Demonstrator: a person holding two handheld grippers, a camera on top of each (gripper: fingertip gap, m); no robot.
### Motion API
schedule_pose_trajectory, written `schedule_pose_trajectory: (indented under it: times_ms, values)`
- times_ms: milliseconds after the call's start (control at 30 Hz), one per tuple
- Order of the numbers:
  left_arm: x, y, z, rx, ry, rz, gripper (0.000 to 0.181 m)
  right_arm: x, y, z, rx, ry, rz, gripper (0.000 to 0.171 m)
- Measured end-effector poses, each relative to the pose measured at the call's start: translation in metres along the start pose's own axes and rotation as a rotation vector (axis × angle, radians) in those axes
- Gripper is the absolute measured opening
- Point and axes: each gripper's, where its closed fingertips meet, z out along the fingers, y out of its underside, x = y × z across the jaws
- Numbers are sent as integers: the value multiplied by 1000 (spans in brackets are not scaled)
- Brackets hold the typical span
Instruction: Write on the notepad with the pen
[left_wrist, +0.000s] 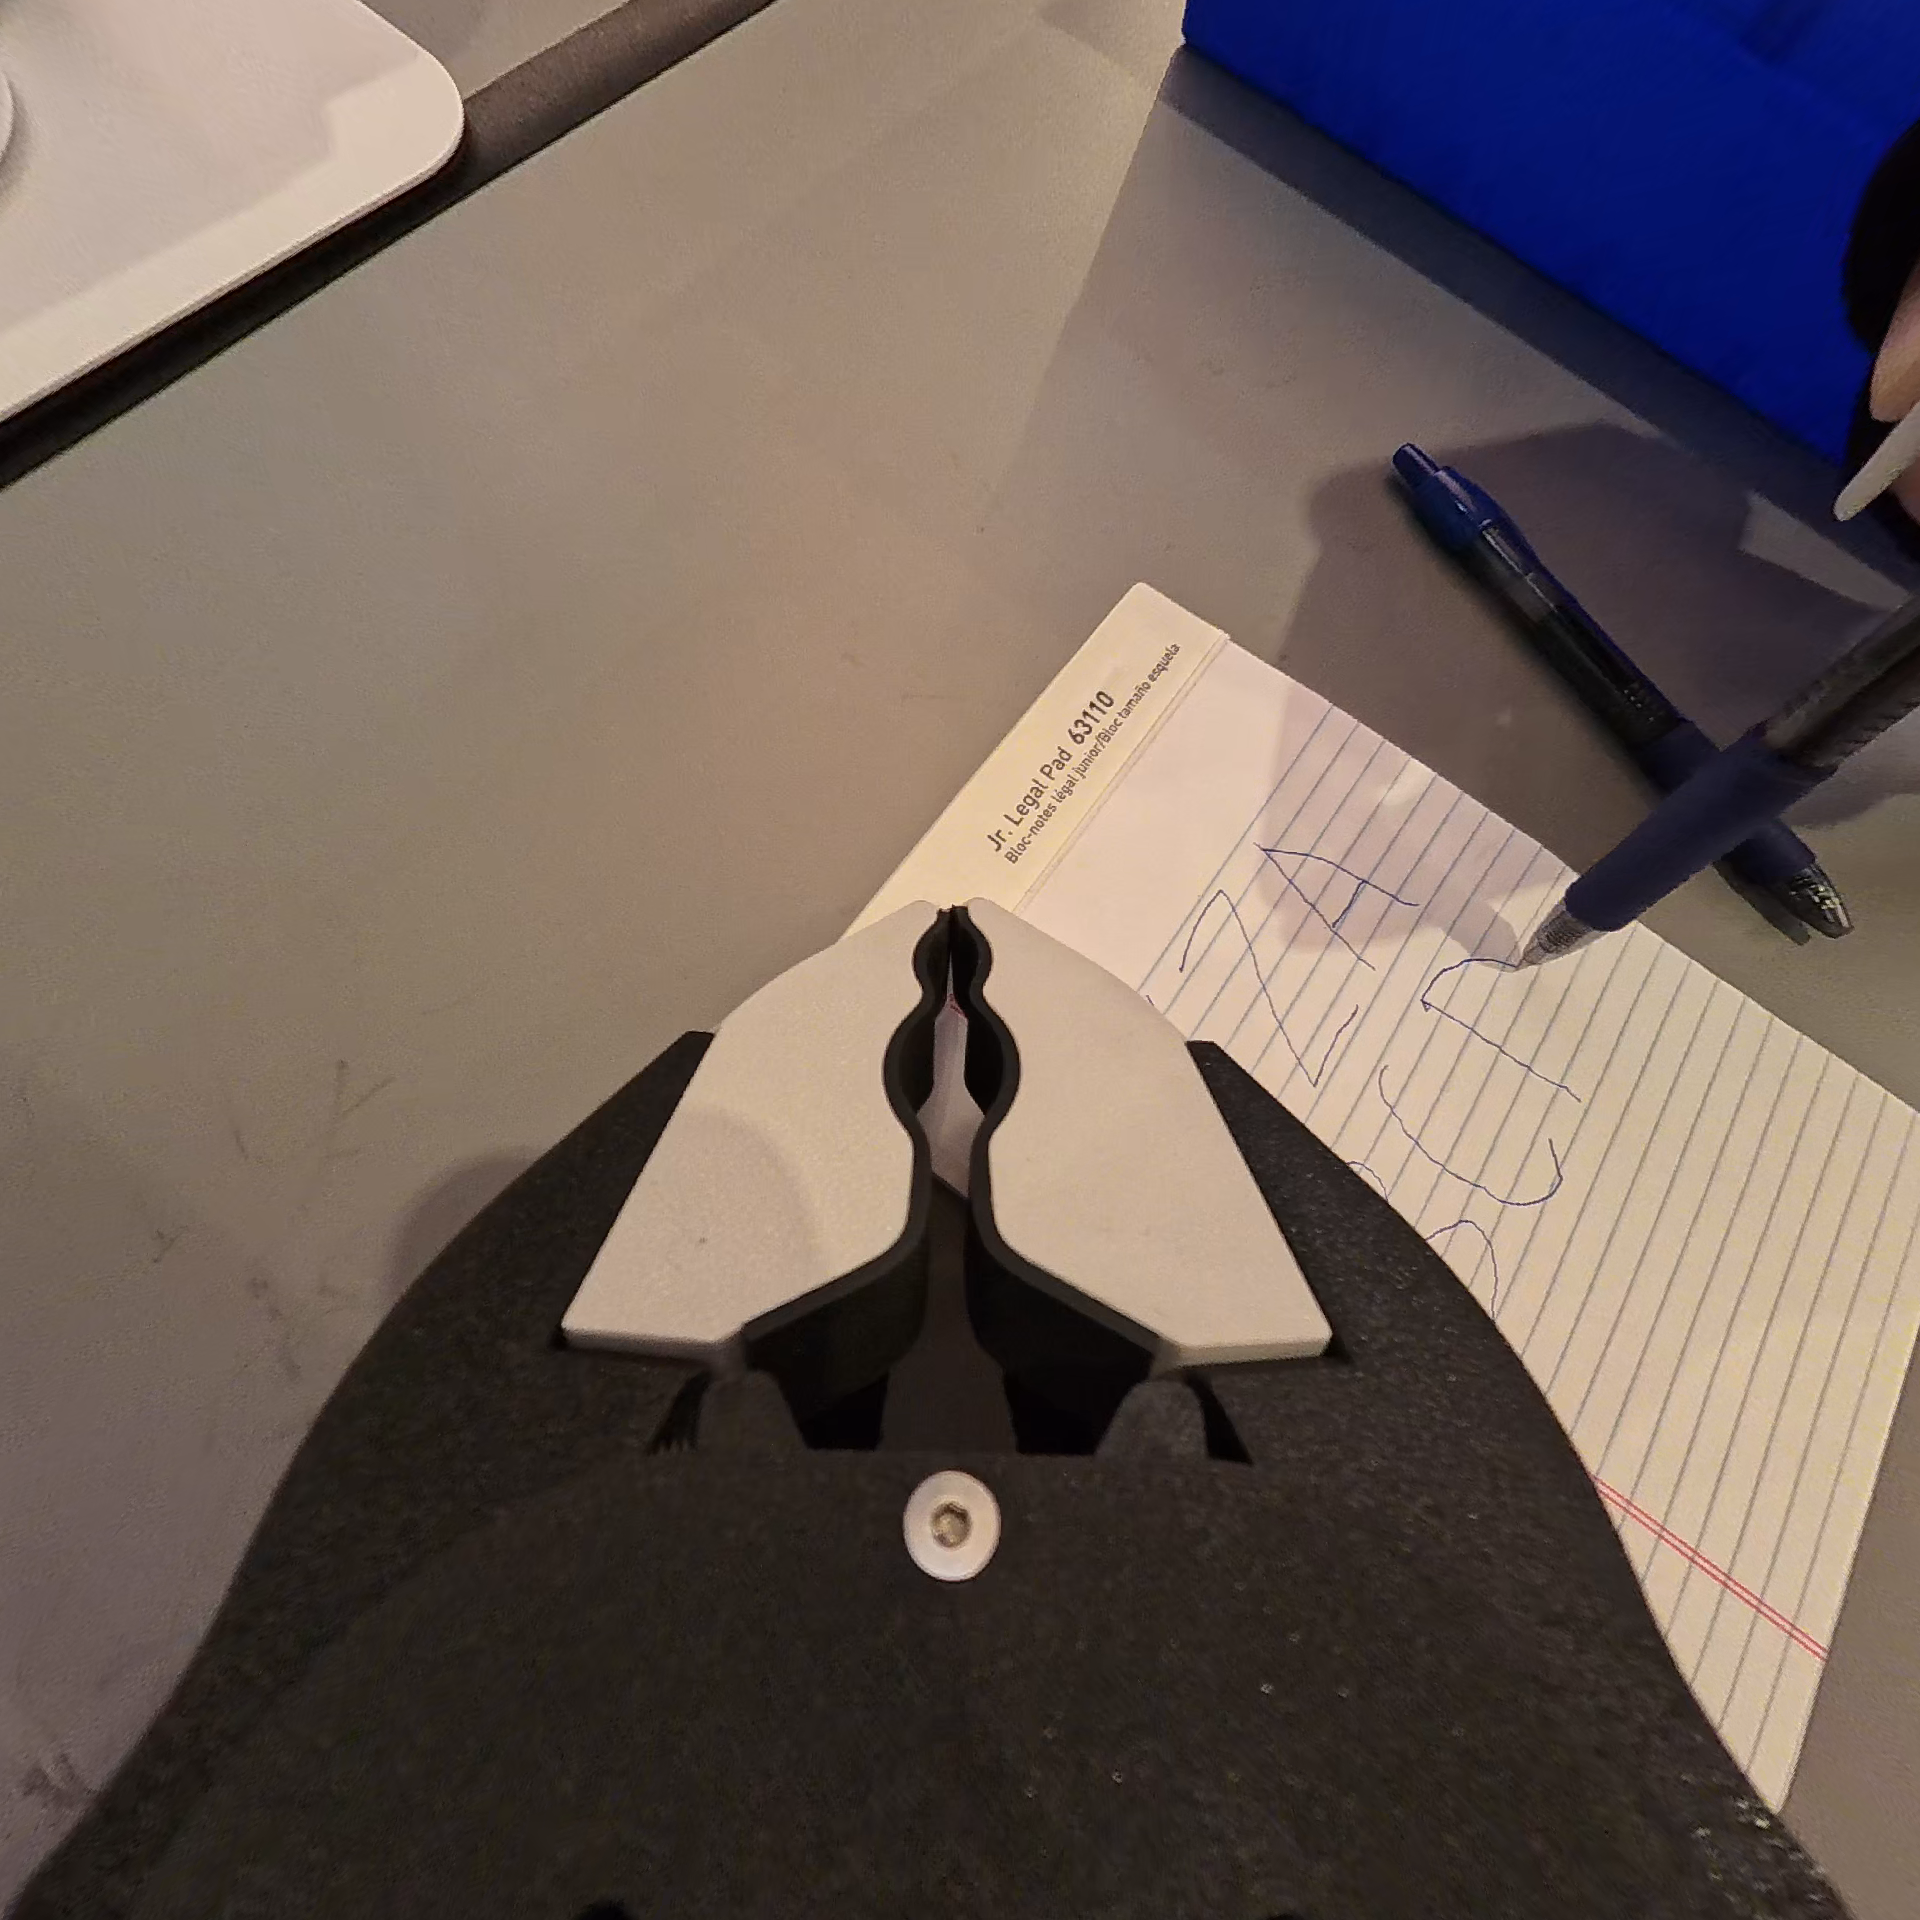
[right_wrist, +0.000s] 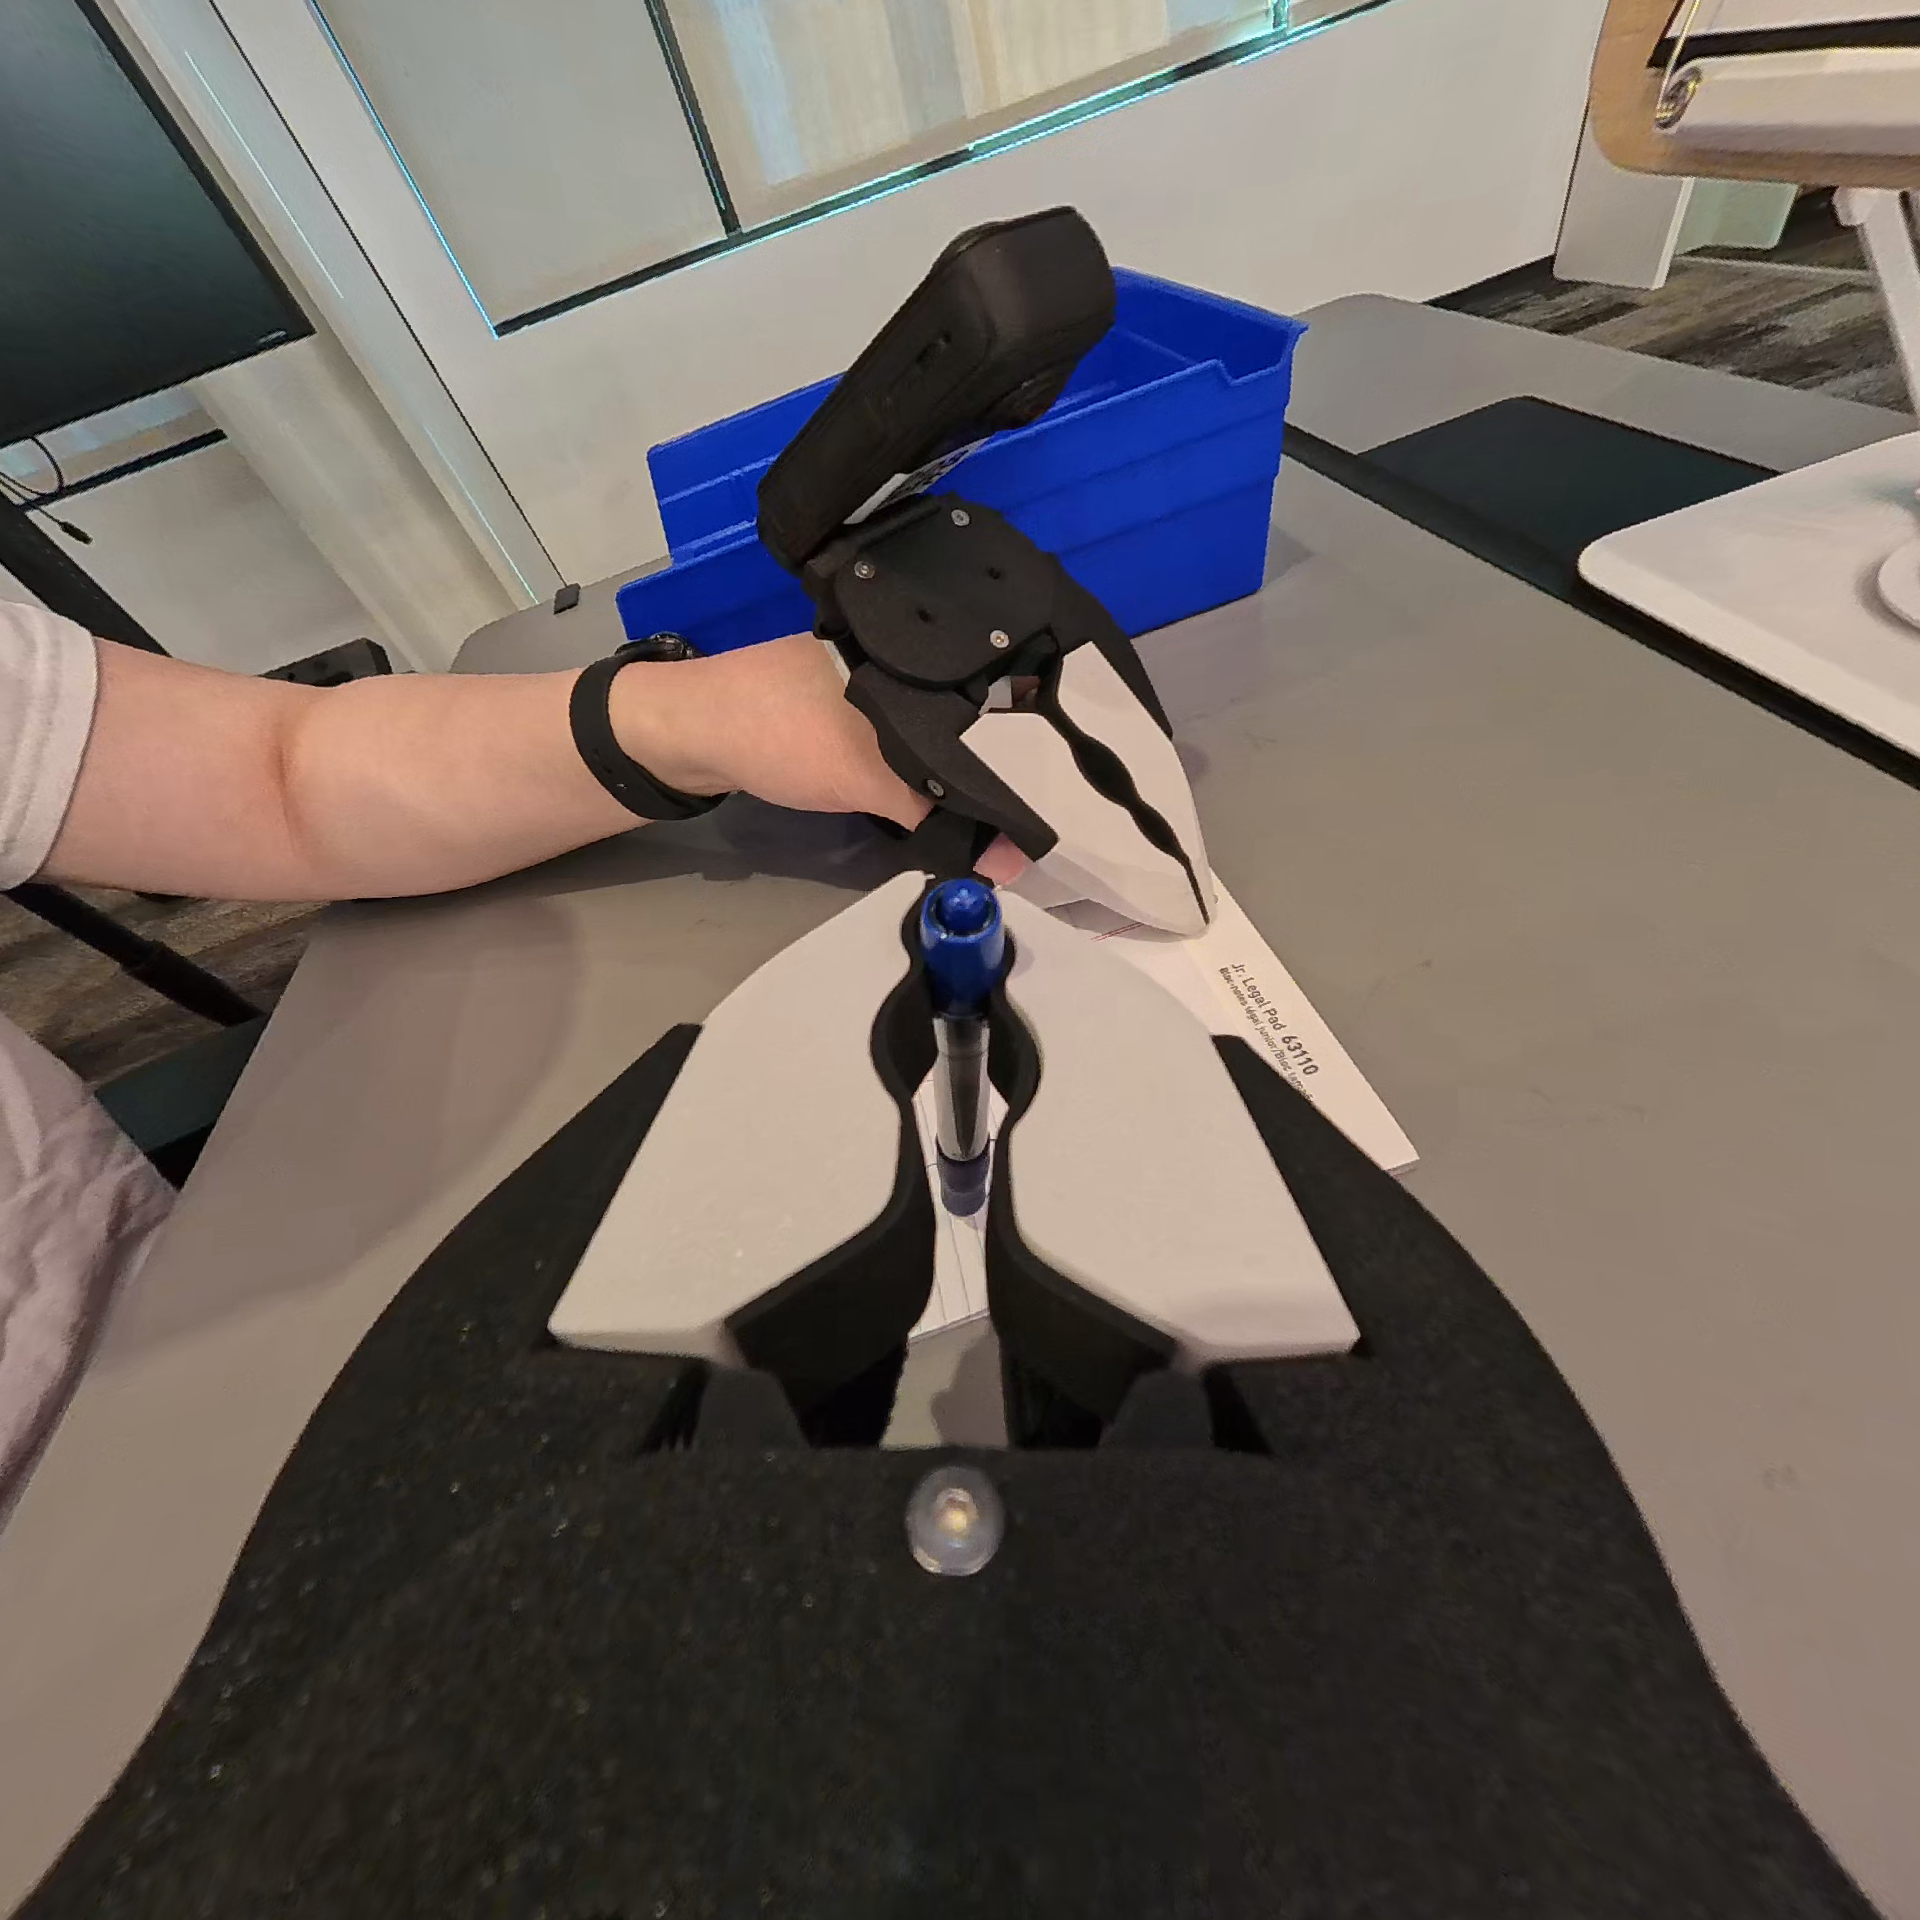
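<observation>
A grey table (left_wrist: 623, 520) carries the work, with a blue bin (right_wrist: 1143, 457) at its far side, white panelled walls and a dark screen behind, and a white board-like object (left_wrist: 208, 187) near one corner.

The left claw (left_wrist: 951, 925) is tilted down, its fingers pressed together with the tips resting on the near edge of the notepad (left_wrist: 1662, 1195); a sliver of paper shows in the gap between them, but whether they pinch the sheet cannot be told. In the right wrist view a bare forearm with a black wristband (right_wrist: 613, 727) reaches across the table, the hand (right_wrist: 790, 748) wrapped around the left claw's handle.

The right claw (right_wrist: 961, 914) is clenched on the pen (right_wrist: 961, 1039), which stands steeply between its fingers, blue clicker end up and tip down. From the left wrist view the pen slants in from the right, and its metal point touches the ruled page at the end of a blue stroke.

The notepad lies flat and askew on the table: white paper with blue lines, a red double margin, a cream binding strip along its top, and large blue handwritten marks across the sheet. A second pen (left_wrist: 1579, 665), blue and clear-barrelled, lies on the table just beyond the pad's far edge, passing under the held one.
</observation>
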Motion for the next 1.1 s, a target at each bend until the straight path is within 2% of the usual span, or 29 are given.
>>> schedule_pose_trajectory:
  times_ms: [1100]
  values:
    - [0, 0, 0, 0, 2, 2, 0, -22, 2, 16, 16, -123, 22, 4]
